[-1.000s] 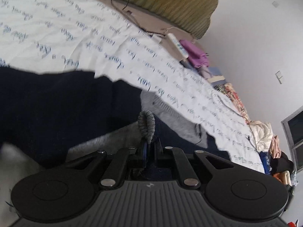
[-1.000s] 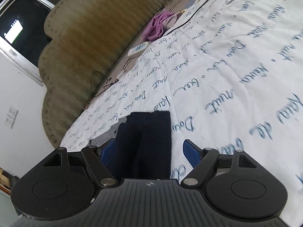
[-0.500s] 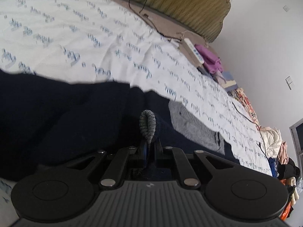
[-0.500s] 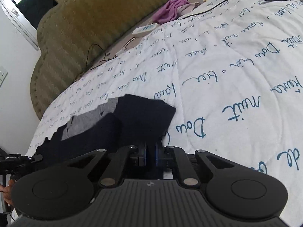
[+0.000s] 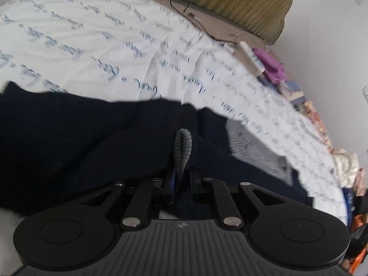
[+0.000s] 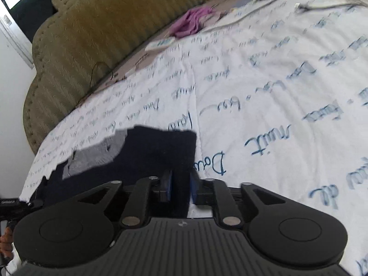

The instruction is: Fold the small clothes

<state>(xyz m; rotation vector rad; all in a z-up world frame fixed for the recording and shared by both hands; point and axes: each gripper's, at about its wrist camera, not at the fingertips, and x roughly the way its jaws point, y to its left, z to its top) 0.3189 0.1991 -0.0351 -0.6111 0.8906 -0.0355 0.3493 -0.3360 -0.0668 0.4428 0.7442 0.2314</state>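
A small dark navy garment [image 5: 80, 142] with grey parts [image 5: 255, 149] lies on the white bedspread with blue writing [image 5: 115, 53]. My left gripper [image 5: 181, 174] is shut on its grey ribbed cuff [image 5: 182, 148], which sticks up between the fingers. In the right wrist view the same garment [image 6: 156, 151] shows with its grey panel [image 6: 96, 156] to the left. My right gripper [image 6: 180, 184] is closed on the navy fabric at its near edge, with a narrow gap between the blue pads filled by cloth.
An olive padded headboard [image 6: 92, 36] runs along the far side. A purple cloth [image 6: 191, 20], a white remote [image 6: 159, 43] and a black cable [image 5: 186, 4] lie near it. Piled clothes [image 5: 347, 168] sit at the right edge of the bed.
My right gripper went from open around the navy fabric to closed on it. Both grippers have shifted with the garment, which now lies more spread out across the bedspread.
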